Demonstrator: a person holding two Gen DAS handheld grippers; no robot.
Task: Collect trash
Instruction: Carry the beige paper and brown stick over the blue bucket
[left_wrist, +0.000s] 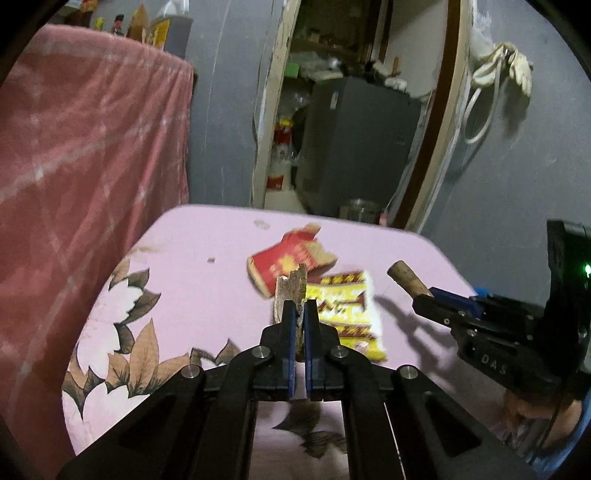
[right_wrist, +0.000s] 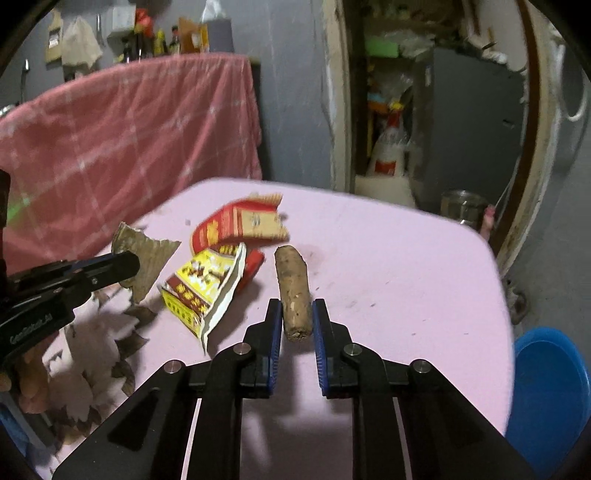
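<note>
My left gripper (left_wrist: 301, 304) is shut on a torn scrap of brown cardboard (left_wrist: 291, 290), which stands up between its blue pads. The right wrist view shows that scrap (right_wrist: 147, 254) held at the left gripper's (right_wrist: 129, 264) tip, over the table's left side. My right gripper (right_wrist: 296, 302) is shut on a short brown stick (right_wrist: 293, 291), whose far end juts forward above the pink tabletop (right_wrist: 388, 266). The stick (left_wrist: 406, 277) casts a shadow on the table below. A flattened red carton (left_wrist: 291, 258) and a yellow wrapper (left_wrist: 343, 310) lie on the table between the two grippers.
The pink tabletop (left_wrist: 207, 251) has a leaf print along its near left side. A blue basin (right_wrist: 550, 384) sits low beside the table's right edge. Pink checked cloth (left_wrist: 85, 147) hangs close on the left. Beyond the table are an open doorway and a steel pot (left_wrist: 360, 210).
</note>
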